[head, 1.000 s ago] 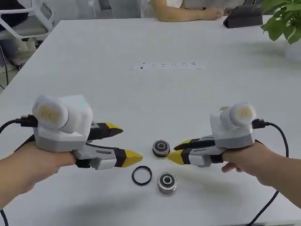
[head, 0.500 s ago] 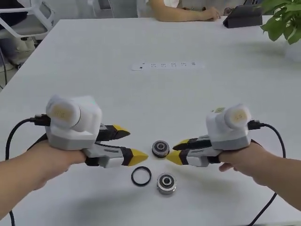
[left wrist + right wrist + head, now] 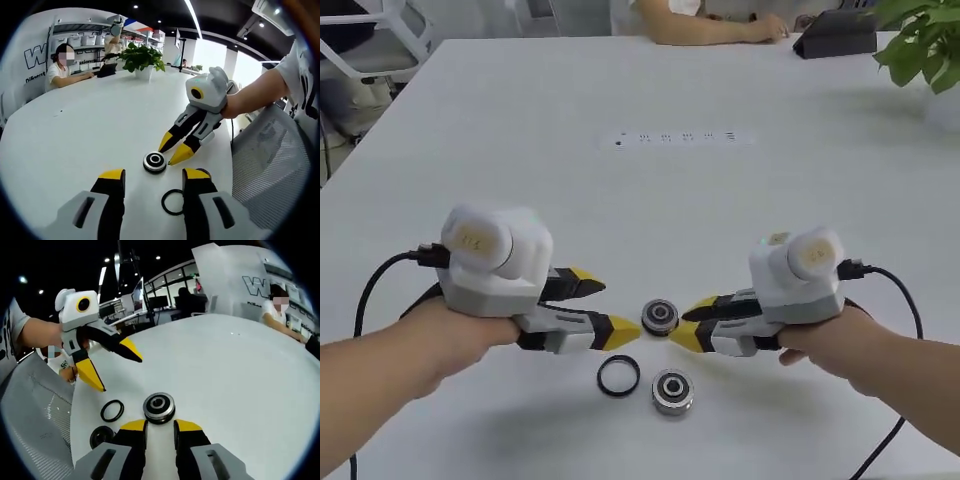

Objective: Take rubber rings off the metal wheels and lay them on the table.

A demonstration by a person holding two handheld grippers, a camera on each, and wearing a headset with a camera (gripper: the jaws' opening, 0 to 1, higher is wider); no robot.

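Wheel [image 3: 660,316], rubber ring [image 3: 646,318] apparently on, lies on table [image 3: 770,150] between my grippers. Left gripper [image 3: 608,307] jaws wide apart, right gripper [image 3: 692,322] narrowly apart. I should clamp the wheel, then peel the ring's edge.

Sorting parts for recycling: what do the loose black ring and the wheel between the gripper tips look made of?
Ring: likely rubber; it is thin and matte black, with no glint. Wheel: probably steel; its silvery faces catch the light. The darker bands on it may be rubber, though that is unclear.
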